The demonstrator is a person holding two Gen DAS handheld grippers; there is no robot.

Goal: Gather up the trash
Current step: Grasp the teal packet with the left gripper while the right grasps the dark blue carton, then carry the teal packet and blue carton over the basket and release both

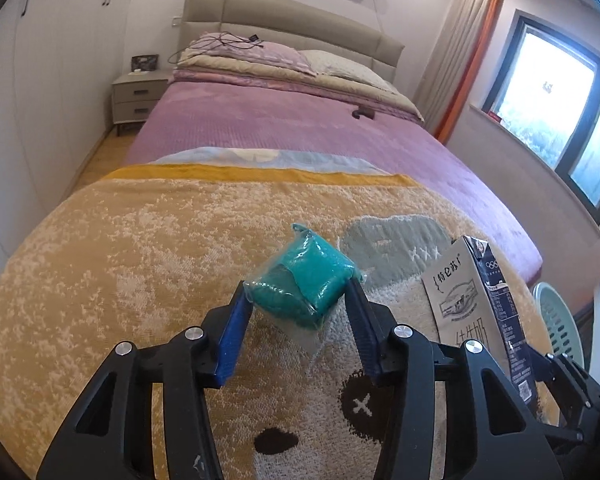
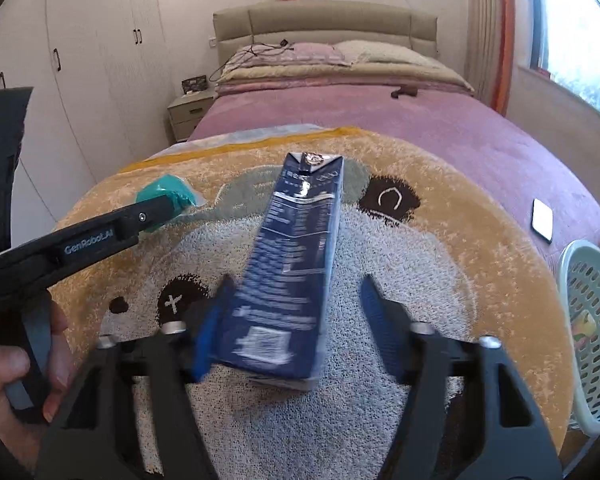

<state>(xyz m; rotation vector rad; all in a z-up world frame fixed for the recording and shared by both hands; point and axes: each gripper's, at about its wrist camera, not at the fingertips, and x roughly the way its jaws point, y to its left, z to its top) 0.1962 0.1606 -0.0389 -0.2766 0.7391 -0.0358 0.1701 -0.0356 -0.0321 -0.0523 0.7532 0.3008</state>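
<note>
L hand-held gripper (image 1: 298, 300) pinches teal plastic-wrapped wad (image 1: 302, 280) above nubby bear blanket (image 1: 120, 260). R hand-held gripper (image 2: 294, 300): glossy blue carton (image 2: 290, 268) btwn pads, left pad touching, right apart. Perforated basket (image 2: 592, 300) at bedside.

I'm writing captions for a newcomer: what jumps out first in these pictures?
A teal wrapped bundle, pinched between the left hand-held gripper's blue pads above the bear-patterned blanket. Right of it, a dark blue milk carton sits tilted in the right hand-held gripper. A pale green basket waits at the bed's right edge.
</note>
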